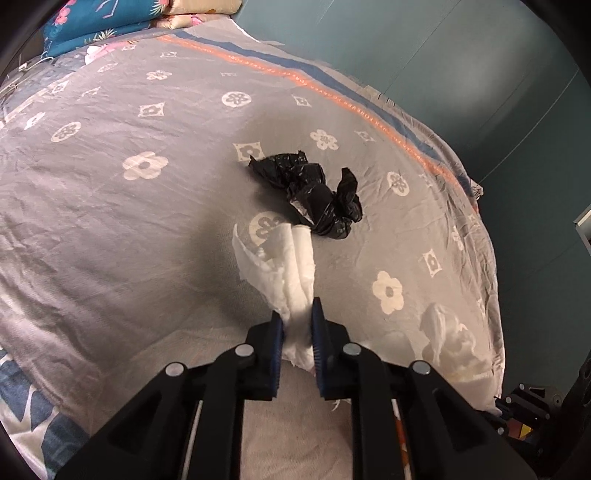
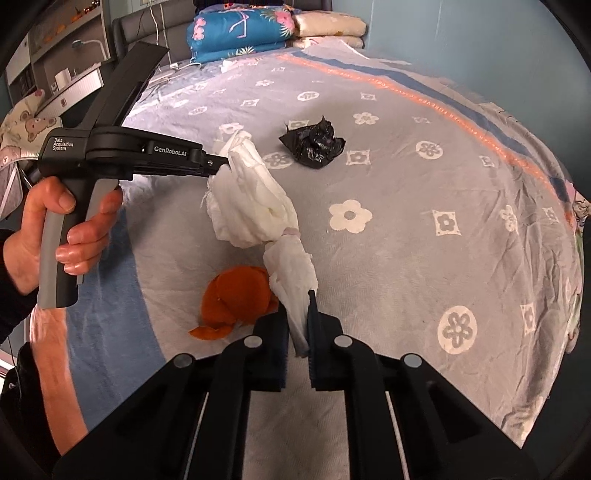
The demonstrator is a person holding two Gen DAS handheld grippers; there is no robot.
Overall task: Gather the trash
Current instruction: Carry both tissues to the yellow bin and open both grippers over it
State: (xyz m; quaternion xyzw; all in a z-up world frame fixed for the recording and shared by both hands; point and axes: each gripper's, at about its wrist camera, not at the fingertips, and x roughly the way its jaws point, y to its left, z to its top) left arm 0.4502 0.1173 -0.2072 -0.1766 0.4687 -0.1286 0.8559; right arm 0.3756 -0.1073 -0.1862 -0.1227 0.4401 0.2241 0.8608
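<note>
Pinching crumpled white tissues, we hold one in our left gripper (image 1: pixel 297 325) and another in our right gripper (image 2: pixel 297 321), above the grey flowered bedspread (image 1: pixel 147 221), black plastic bag (image 1: pixel 314 192) beyond.

The bedsheet (image 2: pixel 424 192) is grey with cream flowers and diamonds, edged by an orange and blue stripe on the far right. A crumpled black plastic bag (image 2: pixel 314 146) lies on it. Both tissues (image 2: pixel 255 195) are white, the peel (image 2: pixel 232 299) orange, and the folded quilt (image 2: pixel 240 29) is blue with pink flowers.
</note>
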